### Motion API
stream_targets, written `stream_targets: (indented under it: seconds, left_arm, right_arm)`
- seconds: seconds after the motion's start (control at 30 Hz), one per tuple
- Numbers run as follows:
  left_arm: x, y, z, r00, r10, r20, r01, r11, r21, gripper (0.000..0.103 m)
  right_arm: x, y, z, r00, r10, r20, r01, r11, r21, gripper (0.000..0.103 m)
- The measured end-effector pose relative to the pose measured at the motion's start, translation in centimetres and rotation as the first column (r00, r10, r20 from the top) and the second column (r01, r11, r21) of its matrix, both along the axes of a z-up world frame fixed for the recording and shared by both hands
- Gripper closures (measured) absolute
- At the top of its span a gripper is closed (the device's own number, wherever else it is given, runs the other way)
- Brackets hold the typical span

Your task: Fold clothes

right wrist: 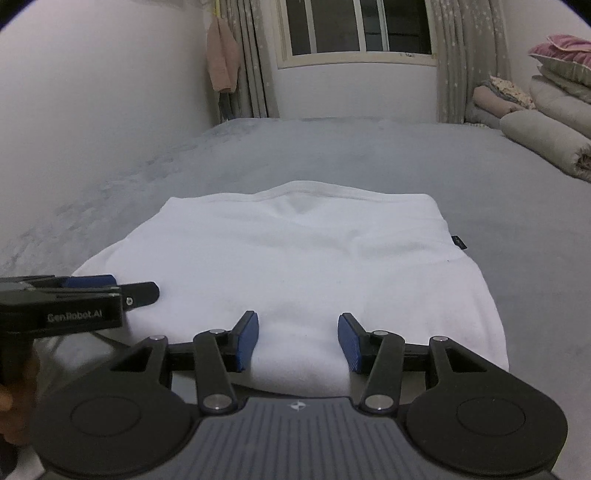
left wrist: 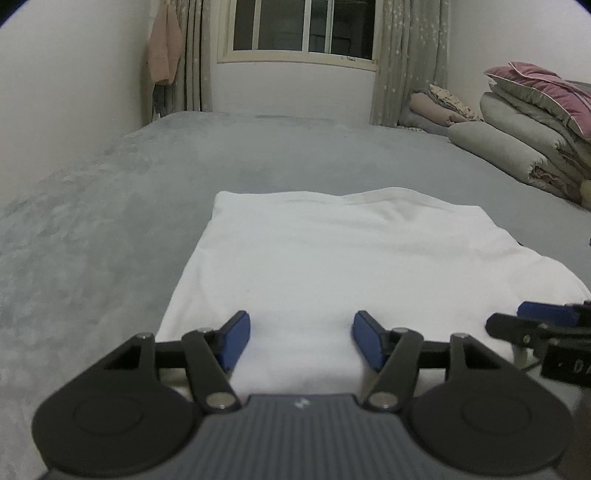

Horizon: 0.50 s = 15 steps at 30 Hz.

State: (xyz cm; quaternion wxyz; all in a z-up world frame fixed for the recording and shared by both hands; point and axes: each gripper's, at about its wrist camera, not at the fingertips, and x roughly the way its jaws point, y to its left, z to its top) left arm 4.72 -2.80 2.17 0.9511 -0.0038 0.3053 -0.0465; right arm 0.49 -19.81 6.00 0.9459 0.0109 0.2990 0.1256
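The grey bed (left wrist: 184,177) carries my white T-shirt (left wrist: 332,258), lying flat near its front edge, neckline away from me, sides already turned in. It looks light, soft and limp, so it should sag unless lifted at both near corners of the hem together. My left claw (left wrist: 301,341) and right claw (right wrist: 298,341) both stand apart over that hem, clamping nothing.

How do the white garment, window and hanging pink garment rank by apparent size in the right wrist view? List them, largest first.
1. white garment, though it lies nearest the camera
2. window, partly cut off by the frame's top edge
3. hanging pink garment
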Motion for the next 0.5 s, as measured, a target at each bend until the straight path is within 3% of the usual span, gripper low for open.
stream_targets:
  seconds: [0.2,0.33,0.37,0.47,0.5]
  left_arm:
    - [-0.4,0.4,-0.2,1.0,-0.002,-0.013,0.003,1.0,0.03,0.041]
    - [-0.3,2.1,-0.1,0.999,-0.009,-0.032,0.01,1.0,0.001,0.038]
    - [-0.3,2.6,0.0,0.999,-0.011,-0.035,0.01,1.0,-0.01,0.038]
    - [-0.4,4.0,0.1,0.999,-0.011,-0.038,0.01,0.999,-0.042,0.038]
    - [-0.5,4.3,0.2,0.999,-0.01,-0.039,0.008,0.999,-0.05,0.038]
  right_arm:
    - [0.1,-1.6,1.2,1.0,0.006,0.001,-0.006,0.999,-0.038,0.057]
    - [0.5,-4.9,1.4,0.999,-0.021,-0.025,0.022,0.999,0.041,0.06]
    - [0.6,-5.9,1.3,0.999,-0.035,-0.033,0.037,0.998,0.05,0.066]
    - [0.7,-8.7,0.8,0.994,-0.096,-0.059,0.099,0.994,0.054,0.066]
    - [0.8,-9.8,0.6,0.992,-0.105,-0.074,0.112,0.988,0.107,0.066]
